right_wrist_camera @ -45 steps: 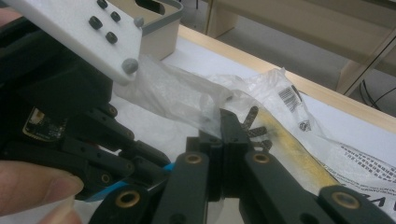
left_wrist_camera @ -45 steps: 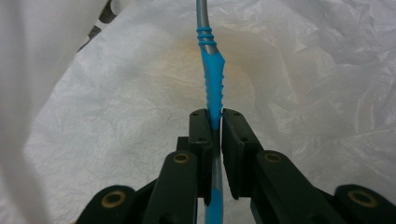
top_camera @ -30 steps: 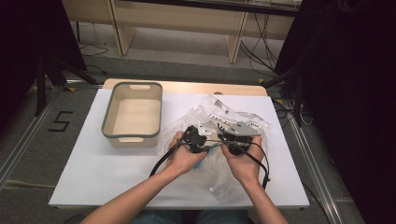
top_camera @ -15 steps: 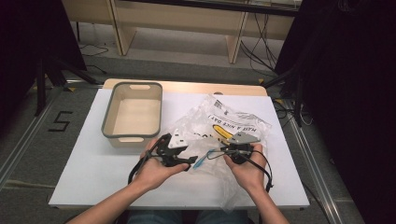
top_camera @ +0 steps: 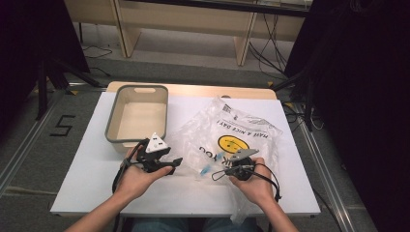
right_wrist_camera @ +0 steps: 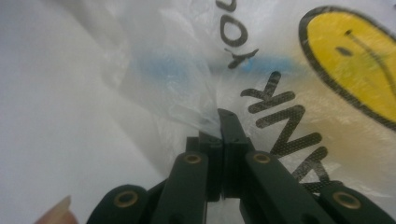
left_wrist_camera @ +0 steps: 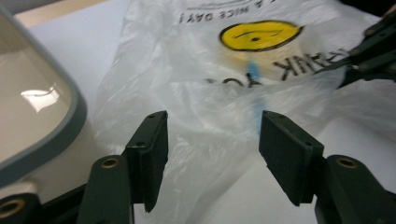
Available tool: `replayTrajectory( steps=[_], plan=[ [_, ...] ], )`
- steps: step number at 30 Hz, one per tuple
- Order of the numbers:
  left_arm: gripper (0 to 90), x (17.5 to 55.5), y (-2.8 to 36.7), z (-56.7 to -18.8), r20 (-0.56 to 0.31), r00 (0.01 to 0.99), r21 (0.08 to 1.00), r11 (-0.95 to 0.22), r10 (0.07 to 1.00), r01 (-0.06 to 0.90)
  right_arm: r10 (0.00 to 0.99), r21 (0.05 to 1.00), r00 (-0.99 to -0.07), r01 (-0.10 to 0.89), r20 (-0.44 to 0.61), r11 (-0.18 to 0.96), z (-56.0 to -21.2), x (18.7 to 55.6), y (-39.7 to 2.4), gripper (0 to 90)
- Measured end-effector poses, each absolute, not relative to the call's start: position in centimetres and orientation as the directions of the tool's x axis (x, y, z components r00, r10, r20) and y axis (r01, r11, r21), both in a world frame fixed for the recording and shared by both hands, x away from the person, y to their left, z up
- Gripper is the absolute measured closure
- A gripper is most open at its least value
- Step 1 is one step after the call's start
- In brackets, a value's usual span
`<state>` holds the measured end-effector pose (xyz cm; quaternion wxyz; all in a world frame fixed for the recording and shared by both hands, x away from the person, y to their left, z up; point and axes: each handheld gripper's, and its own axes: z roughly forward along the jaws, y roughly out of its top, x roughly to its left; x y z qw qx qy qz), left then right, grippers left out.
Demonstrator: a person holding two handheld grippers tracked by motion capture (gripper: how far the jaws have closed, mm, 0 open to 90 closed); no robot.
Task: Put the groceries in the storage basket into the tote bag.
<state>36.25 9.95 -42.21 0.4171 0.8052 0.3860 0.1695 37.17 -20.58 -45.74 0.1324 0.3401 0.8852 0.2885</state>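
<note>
Right gripper (top_camera: pixel 231 169): jaws together, clamped on a fold of film at the near edge of the plastic bag (top_camera: pixel 232 130); the right gripper view (right_wrist_camera: pixel 222 126) shows the film pinched at the very tips, beside the printed lettering.
Left gripper (top_camera: pixel 170 164): jaws apart, nothing between them. They have just been opening. In the left gripper view (left_wrist_camera: pixel 212 140) the pads stand either side of a gap, pointing at the bag's near left flank, not touching it.
Bag position: lies flat and crumpled on the white table (top_camera: pixel 82 159), right of centre, with the yellow smiley print (top_camera: pixel 233 143) facing up, just right of the tub (top_camera: pixel 139 116).
Bag contents: something blue (top_camera: pixel 209 166) shows through the film near the right gripper's tips; its shape cannot be told.
Handling, judged: very light, limp, thin and slippery. The film will stretch or tear if the two grips pull hard against each other, and a single layer can slip out of smooth pads.
Where to grip, judged: gather a bunched fold at the open edge, opposite the right gripper's hold, so the two layers can be parted. Avoid the flat printed middle, where there is no slack to pinch.
Tub: grey rim, cream inside, nothing visible in it, at the table's far left.
</note>
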Motion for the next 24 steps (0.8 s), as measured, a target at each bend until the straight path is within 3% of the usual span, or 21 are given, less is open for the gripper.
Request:
replayTrajectory(
  steps=[4, 10, 18, 24],
  plan=[
    [41.8, 36.6, 10.5, -43.7, -0.048, 0.620, 0.773, -0.364, 0.784, 0.519, 0.671, 0.612, -0.742, 0.527, -0.009, 0.590, -45.7, 37.0, -20.8, 75.9],
    [41.6, 36.7, 10.9, -44.8, -0.044, 0.599, 0.756, -0.365, 0.799, 0.543, 0.750, 0.730, -0.660, 0.537, 0.050, 0.423, -42.4, 36.5, -23.6, 54.4],
    [41.7, 36.8, 10.8, -45.3, -0.050, 0.599, 0.754, -0.363, 0.799, 0.547, 0.870, 0.765, -0.487, 0.589, 0.081, 0.259, -41.1, 36.3, -28.5, 49.7],
    [41.5, 36.8, 11.0, -45.3, -0.049, 0.595, 0.753, -0.362, 0.802, 0.549, 0.925, 0.718, -0.378, 0.656, 0.045, 0.234, -42.1, 36.3, -30.4, 47.4]
  ],
)
